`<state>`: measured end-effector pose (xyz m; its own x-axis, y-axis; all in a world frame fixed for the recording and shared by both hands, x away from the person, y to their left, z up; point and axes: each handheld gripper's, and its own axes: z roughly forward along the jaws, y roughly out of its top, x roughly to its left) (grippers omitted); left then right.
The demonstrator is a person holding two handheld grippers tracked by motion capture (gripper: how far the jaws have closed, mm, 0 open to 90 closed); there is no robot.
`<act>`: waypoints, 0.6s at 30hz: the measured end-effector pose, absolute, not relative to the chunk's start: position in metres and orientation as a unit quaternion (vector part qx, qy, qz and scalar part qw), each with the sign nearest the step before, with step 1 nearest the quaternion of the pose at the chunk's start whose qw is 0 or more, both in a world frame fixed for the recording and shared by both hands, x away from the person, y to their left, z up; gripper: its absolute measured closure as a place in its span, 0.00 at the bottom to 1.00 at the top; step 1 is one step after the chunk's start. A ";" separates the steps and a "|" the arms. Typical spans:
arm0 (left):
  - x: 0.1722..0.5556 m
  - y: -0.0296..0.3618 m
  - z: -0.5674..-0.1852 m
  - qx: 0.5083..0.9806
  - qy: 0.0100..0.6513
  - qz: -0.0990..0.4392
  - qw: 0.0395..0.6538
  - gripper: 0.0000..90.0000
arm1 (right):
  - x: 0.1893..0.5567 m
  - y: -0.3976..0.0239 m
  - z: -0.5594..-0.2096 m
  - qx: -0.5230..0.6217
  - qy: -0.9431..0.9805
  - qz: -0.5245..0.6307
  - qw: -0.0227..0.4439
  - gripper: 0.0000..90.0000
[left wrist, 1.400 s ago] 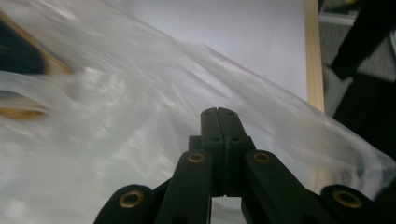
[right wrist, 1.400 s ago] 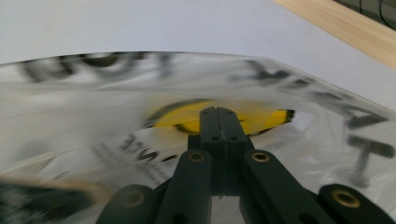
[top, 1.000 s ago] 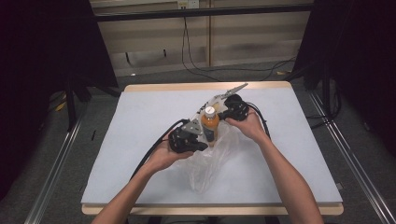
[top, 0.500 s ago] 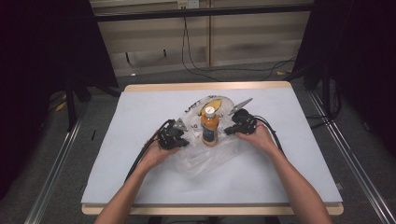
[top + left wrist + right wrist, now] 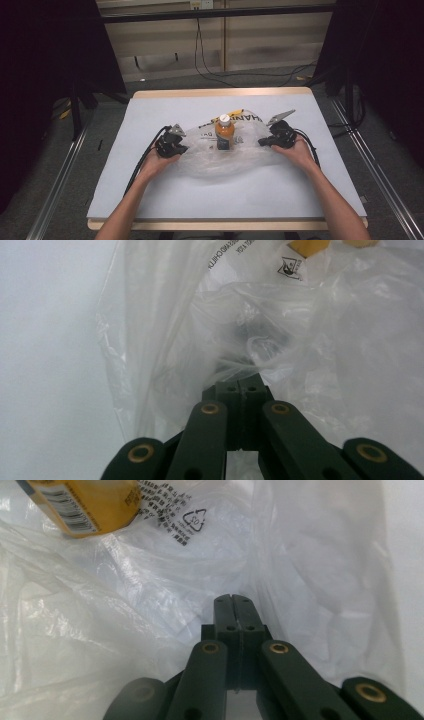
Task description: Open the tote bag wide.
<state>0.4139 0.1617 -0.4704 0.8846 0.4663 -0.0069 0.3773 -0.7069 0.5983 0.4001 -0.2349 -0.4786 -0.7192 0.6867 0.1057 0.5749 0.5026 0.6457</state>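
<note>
I see white counter (image 5: 150, 190) carrying clear plastic bag (image 5: 235, 155), mid-counter. Orange bottle (image 5: 224, 131), white cap, stands upright in bag. Bag print: recycling triangle "02" (image 5: 195, 518); other text unreadable. Left gripper (image 5: 181, 148), right gripper (image 5: 262, 142): fingers pinched together on bag film at opposite edges.

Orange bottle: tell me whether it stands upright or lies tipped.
Upright. In the high view the orange bottle stands with its white cap on top, amid the clear plastic bag spread on the table.

Both tools have pulled apart, spreading the plastic bag (image 5: 225, 155) flatter
</note>
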 end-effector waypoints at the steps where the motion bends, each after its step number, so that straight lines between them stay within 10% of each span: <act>1: 0.415 0.162 -0.470 0.922 0.226 0.068 0.307 1.00 | 0.400 -0.233 -0.478 0.363 0.864 0.339 0.087 1.00; 18: 0.388 0.164 -0.438 0.858 0.215 0.069 0.461 1.00 | 0.384 -0.220 -0.456 0.364 0.817 0.435 0.107 1.00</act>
<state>0.3877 0.1641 -0.4376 0.8982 0.4322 -0.0801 0.3054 -0.4825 0.8209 0.3842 -0.2202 -0.4560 -0.7126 0.6871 0.1420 0.5018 0.3577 0.7876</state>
